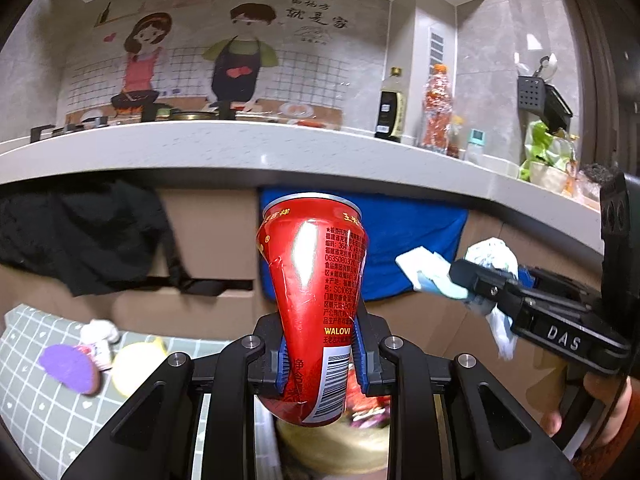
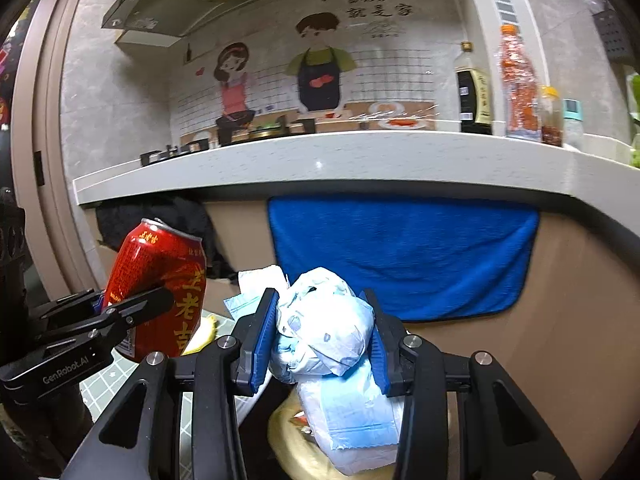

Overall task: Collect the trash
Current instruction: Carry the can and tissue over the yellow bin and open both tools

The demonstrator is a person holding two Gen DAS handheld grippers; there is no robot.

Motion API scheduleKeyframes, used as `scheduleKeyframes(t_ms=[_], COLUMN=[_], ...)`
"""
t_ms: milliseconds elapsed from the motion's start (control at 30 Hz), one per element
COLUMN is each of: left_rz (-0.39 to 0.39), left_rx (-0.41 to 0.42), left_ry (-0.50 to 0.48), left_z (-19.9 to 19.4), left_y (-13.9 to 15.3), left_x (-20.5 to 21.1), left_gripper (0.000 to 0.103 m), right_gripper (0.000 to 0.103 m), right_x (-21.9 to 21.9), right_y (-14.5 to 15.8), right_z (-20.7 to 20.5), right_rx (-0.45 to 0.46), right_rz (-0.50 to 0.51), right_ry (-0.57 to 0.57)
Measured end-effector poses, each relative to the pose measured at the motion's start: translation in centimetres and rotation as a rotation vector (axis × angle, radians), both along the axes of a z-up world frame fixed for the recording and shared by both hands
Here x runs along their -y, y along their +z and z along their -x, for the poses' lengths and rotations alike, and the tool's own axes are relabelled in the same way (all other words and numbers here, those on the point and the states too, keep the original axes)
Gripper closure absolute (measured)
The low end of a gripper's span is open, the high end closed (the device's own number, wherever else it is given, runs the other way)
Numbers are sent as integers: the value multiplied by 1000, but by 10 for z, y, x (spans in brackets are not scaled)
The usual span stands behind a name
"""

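Note:
A dented red drink can point(image 1: 312, 280) stands upright between the blue pads of my left gripper point(image 1: 320, 360), which is shut on its lower half. The same can point(image 2: 160, 280) shows at the left of the right wrist view, with the left gripper point(image 2: 132, 304) clamped on it. My right gripper point(image 2: 320, 336) is shut on a crumpled white and pale blue paper wad point(image 2: 324, 328), which bulges above and below the pads. From the left wrist view that wad point(image 1: 492, 256) and the right gripper point(image 1: 476, 280) sit to the right, a hand point(image 1: 600, 400) behind them.
A pale kitchen counter point(image 1: 240, 148) runs across above both grippers, with bottles point(image 1: 438, 108) on it. A blue towel point(image 2: 400, 256) and a black cloth point(image 1: 80, 232) hang on the cabinet front. A round yellowish container point(image 1: 332, 452) lies below; a grid-patterned mat point(image 1: 40, 400) holds small items.

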State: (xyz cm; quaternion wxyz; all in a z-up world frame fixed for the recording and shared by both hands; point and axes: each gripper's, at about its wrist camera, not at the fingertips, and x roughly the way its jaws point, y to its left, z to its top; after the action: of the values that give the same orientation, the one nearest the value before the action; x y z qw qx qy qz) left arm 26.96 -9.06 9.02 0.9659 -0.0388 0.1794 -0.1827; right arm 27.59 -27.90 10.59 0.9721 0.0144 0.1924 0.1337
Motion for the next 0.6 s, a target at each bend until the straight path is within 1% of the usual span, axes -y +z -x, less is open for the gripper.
scheduleKeyframes(t_ms=[100, 333, 600], left_rz=[10, -7, 7], left_rx=[-1, -29, -98], left_ry=[-22, -50, -80], left_z=[-4, -15, -35], left_y=[-1, -13, -38], left_x=[13, 36, 45], left_gripper=[77, 77, 77], right_gripper=[65, 65, 65], right_x=[11, 32, 43], right_y=[0, -8, -34], right_z=[2, -1, -18], right_rx=[9, -1, -52], right_rz=[-10, -32, -71], right_ry=[-19, -43, -42])
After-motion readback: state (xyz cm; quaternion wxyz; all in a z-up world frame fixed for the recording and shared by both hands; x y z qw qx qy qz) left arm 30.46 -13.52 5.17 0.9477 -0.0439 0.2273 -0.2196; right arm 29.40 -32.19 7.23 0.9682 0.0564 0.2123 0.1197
